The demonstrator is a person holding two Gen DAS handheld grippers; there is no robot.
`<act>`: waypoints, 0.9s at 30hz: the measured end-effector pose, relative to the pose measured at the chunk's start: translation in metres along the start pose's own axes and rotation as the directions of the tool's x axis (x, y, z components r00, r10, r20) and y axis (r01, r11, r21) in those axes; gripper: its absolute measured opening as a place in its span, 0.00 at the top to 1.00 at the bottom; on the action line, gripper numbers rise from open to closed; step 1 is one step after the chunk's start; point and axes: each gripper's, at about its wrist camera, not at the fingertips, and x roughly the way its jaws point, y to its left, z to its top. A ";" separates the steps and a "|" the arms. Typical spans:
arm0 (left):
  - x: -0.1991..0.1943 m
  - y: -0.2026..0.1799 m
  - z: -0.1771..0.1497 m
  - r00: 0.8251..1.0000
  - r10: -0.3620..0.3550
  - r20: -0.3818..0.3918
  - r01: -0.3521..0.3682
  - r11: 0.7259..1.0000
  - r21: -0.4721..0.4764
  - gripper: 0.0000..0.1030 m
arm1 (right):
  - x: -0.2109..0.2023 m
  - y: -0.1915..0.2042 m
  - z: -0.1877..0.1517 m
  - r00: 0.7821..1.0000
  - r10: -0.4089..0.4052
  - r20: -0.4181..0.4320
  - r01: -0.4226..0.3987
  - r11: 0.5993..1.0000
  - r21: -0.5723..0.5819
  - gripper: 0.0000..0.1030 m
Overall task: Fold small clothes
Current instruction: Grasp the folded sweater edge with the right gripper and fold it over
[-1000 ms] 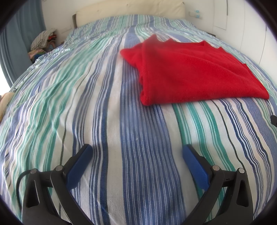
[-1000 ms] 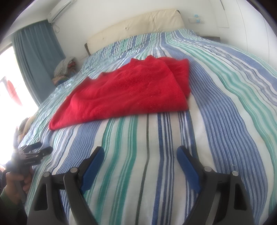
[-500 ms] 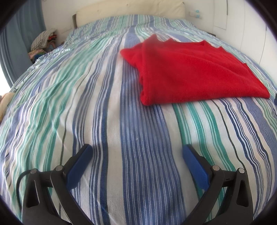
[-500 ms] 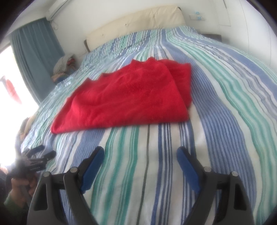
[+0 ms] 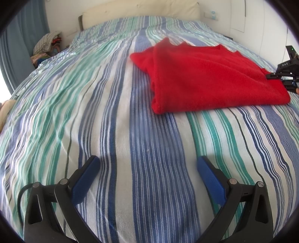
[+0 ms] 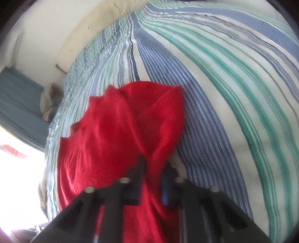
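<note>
Your right gripper (image 6: 152, 168) has just clamped onto the red sweater's (image 6: 119, 134) edge; that thin pinch may slip and undo the fold. Left gripper (image 5: 147, 173) hangs released above the bed (image 5: 93, 112).

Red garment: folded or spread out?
Folded: the red garment lies doubled in layers on the striped bedspread, stacked edges visible at its left.

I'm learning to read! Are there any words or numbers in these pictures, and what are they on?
"DAS": small pale letters on the black body of the right gripper at the edge of the left wrist view; this reading is unsure, the letters are tiny.
Wall plate beside the headboard: any marks too small to read.
Red garment, striped bedspread: no text shows.
</note>
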 end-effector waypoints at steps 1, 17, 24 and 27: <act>0.000 0.000 0.000 1.000 0.000 0.000 0.000 1.000 0.000 0.00 | -0.007 0.010 0.001 0.999 -0.026 0.031 0.026 1.000 -0.008 0.91; -0.001 0.001 0.000 1.000 -0.005 0.002 0.005 1.000 -0.004 0.00 | 0.070 0.293 -0.071 0.965 0.147 -0.218 -0.228 0.884 -0.409 0.84; -0.001 0.000 0.000 1.000 -0.002 0.001 0.002 1.000 -0.002 0.00 | 0.075 0.270 -0.088 0.850 0.390 -0.354 -0.478 0.853 -0.209 0.50; -0.001 0.000 0.001 1.000 0.002 0.000 -0.002 1.000 0.000 0.00 | 0.039 0.257 -0.074 0.880 0.393 -0.267 -0.461 0.840 -0.286 0.50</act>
